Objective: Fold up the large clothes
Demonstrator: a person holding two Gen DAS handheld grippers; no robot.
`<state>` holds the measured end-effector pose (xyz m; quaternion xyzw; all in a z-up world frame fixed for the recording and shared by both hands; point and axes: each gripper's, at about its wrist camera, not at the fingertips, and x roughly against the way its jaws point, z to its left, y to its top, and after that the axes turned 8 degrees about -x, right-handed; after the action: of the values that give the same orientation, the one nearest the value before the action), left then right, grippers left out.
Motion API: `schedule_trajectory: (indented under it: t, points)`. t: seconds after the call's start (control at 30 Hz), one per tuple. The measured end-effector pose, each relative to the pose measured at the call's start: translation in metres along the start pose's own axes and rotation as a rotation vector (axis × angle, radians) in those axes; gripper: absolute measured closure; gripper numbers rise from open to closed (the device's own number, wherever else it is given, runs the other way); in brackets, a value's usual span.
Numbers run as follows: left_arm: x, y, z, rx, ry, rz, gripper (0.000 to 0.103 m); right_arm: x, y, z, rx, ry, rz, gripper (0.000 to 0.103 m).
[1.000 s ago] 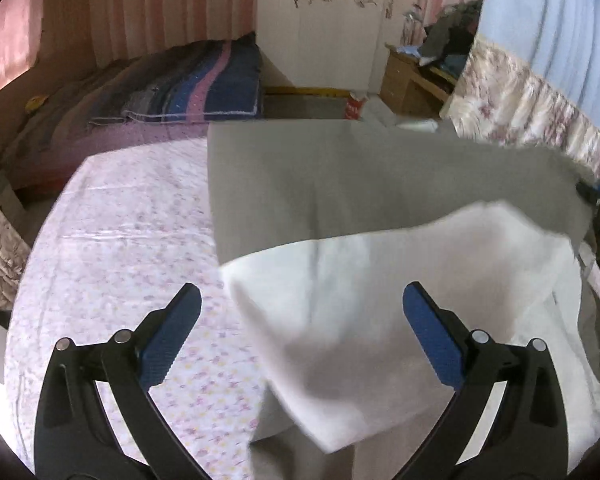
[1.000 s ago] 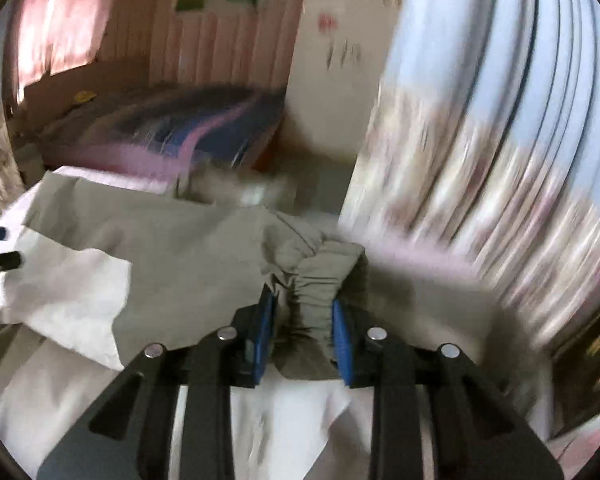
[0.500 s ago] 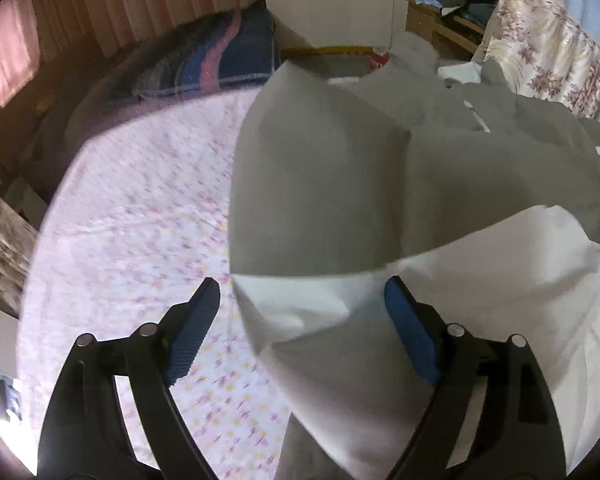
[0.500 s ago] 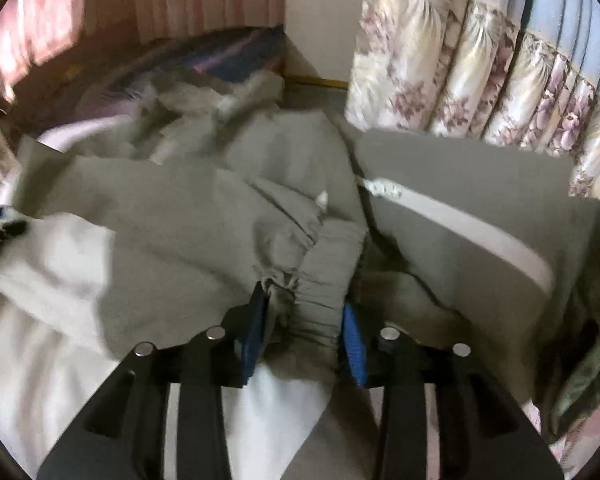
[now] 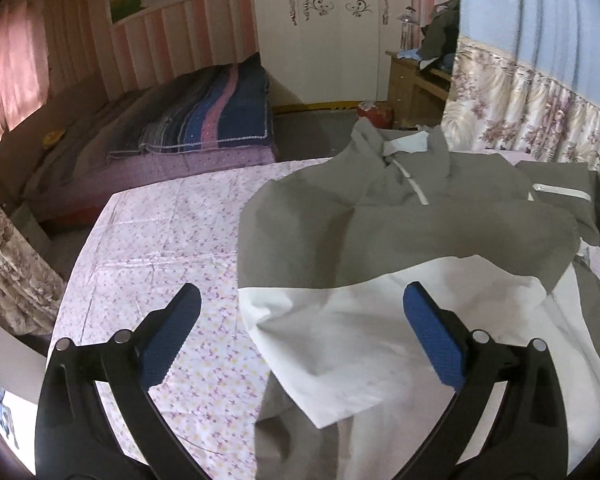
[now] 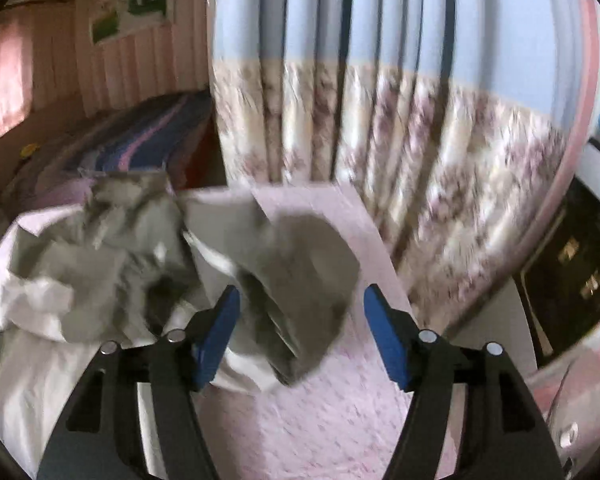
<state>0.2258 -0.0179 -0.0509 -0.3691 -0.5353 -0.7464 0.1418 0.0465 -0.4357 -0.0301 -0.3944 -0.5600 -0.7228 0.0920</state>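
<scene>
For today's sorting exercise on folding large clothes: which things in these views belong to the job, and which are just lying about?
Belongs to the job:
- grey and white jacket
- flowered tablecloth it lies on
- left tongs, open
- right tongs, open, just released

Just lying about:
- striped blanket
- floral curtain
- white wardrobe
- red bag

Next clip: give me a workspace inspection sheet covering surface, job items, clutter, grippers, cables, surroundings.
Surface: floral pink sheet over the work surface.
Job's things: grey-and-white jacket lies partly folded, white sleeve on top; blurred in the right wrist view.
Clutter: nothing seen on the sheet.
Grippers: left hand-held gripper open, above the sleeve; right hand-held gripper open, jaws have just been opening, nothing pinched between them.
Cables: nothing seen.
Surroundings: bed with striped blanket, white wardrobe, floral curtain.
</scene>
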Motion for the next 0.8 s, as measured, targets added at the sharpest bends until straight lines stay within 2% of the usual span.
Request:
schedule_trajectory:
  t: [0.07, 0.13, 0.27, 0.33, 0.37, 0.47, 0.63, 0.8]
  points:
    - [0.004, 0.000, -0.008, -0.012, -0.001, -0.009, 0.003, -0.017, -0.009, -0.002, 0.022, -0.050, 0.017, 0.038]
    - [0.004, 0.000, -0.012, -0.024, 0.021, -0.016, 0.003, -0.029, -0.012, -0.006, 0.010, -0.060, 0.029, 0.040]
    - [0.006, 0.001, -0.013, -0.037, 0.032, -0.027, 0.003, -0.055, -0.013, -0.012, -0.041, -0.009, 0.070, 0.071]
    - [0.007, 0.002, -0.011, -0.024, 0.026, -0.032, 0.003, -0.060, -0.012, -0.012, -0.043, -0.011, 0.061, 0.079]
    - [0.007, 0.002, -0.010, -0.019, 0.024, -0.030, 0.003, -0.060, -0.007, -0.014, -0.046, -0.022, 0.042, 0.087]
    - [0.008, 0.001, -0.005, -0.008, 0.018, -0.031, 0.003, -0.050, 0.011, -0.030, -0.095, -0.046, -0.014, 0.096]
    - [0.010, 0.001, -0.003, -0.026, 0.048, -0.034, 0.003, -0.017, 0.052, -0.094, -0.231, -0.151, -0.113, 0.098]
    - [0.009, 0.004, 0.000, -0.029, 0.056, -0.035, 0.003, 0.029, 0.092, -0.168, -0.316, -0.330, -0.192, 0.098]
